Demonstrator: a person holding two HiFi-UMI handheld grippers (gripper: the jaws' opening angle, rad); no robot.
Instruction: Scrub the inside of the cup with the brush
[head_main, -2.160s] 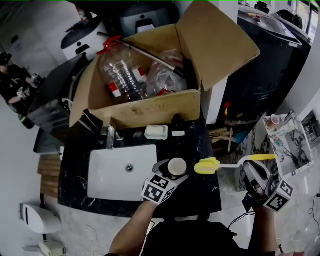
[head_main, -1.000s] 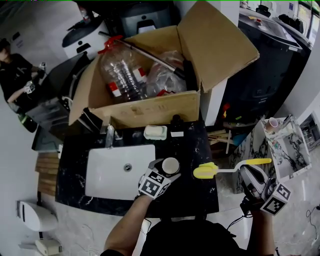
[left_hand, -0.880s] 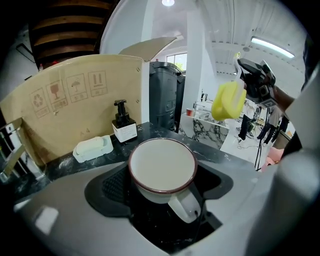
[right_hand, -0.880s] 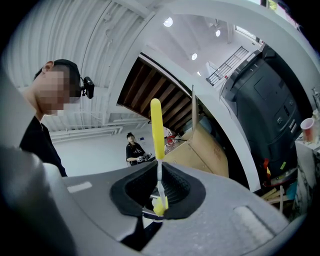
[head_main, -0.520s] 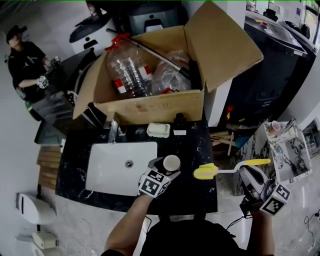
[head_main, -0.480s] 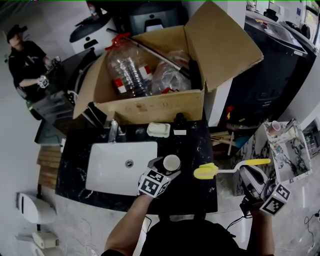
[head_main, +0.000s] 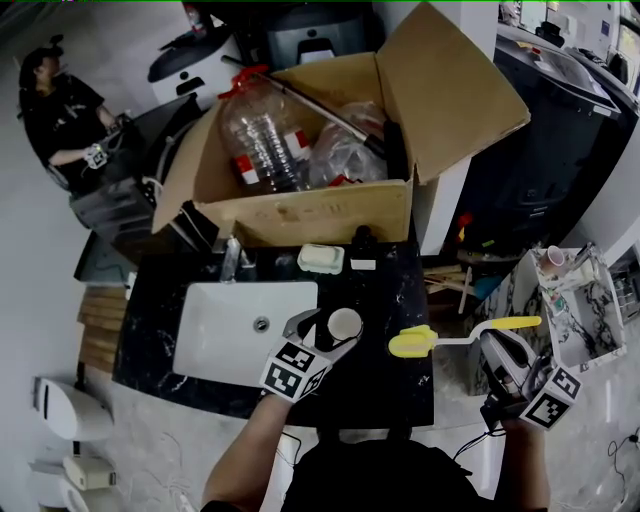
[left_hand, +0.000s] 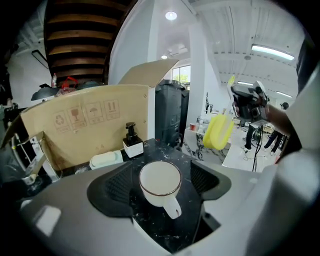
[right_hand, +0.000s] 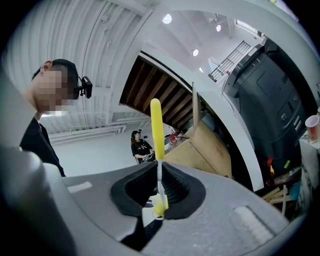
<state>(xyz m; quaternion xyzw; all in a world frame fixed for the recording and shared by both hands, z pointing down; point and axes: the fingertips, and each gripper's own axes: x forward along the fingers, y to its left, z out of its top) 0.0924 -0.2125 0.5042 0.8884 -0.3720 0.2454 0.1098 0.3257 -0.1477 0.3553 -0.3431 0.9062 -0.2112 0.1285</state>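
Below, a black bench (head_main: 400, 385) with a white sink (head_main: 225, 340) fronts a cardboard box (head_main: 330, 215); left gripper (head_main: 325, 333) fingers stand wide around the cup (head_main: 344, 324), right gripper (right_hand: 157, 187) fingers clamp the brush (right_hand: 156, 127).

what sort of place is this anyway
Likely a mock bathroom vanity in a lab or workshop: a white sink in a black marble counter with a soap pump bottle, but a cardboard box of plastic bottles stands behind it.
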